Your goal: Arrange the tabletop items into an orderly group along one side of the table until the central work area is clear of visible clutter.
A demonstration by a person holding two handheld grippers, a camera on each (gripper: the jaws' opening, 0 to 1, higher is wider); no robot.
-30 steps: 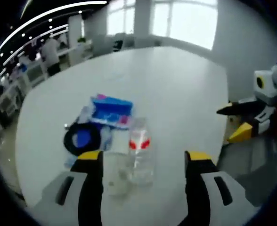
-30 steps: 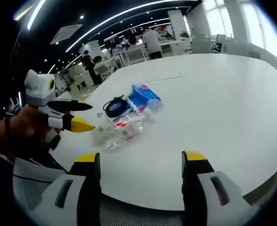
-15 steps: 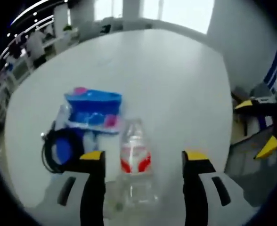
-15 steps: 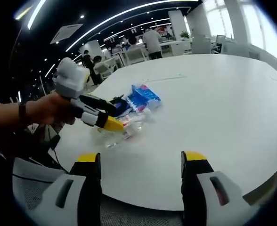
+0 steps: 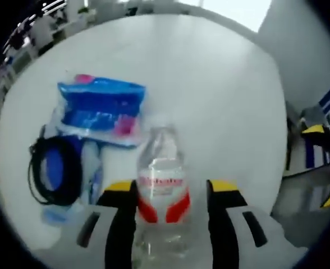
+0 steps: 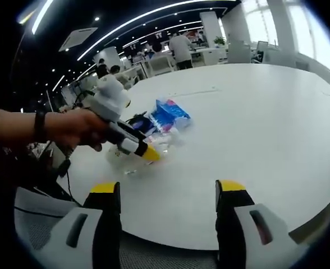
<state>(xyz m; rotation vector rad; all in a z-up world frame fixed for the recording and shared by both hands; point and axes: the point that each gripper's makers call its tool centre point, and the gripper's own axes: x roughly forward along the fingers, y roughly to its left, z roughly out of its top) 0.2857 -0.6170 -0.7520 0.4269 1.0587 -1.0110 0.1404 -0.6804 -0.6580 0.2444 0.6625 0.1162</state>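
White table [image 5: 221,84], round-edged, carrying a small cluster of items near one edge. Blue packet [image 5: 100,106] with pink marks, lying flat beside a black coiled cable [image 5: 53,171] around a blue object. Clear plastic bottle [image 5: 162,190] with a red-and-white label, lying on the table between the yellow-tipped jaws of the left gripper [image 5: 168,193]; the jaws flank it closely, but actual contact cannot be told. Right gripper [image 6: 168,193], held off the table's near edge, jaws spread wide apart. In the right gripper view, a hand [image 6: 78,129] holds the left gripper at the cluster.
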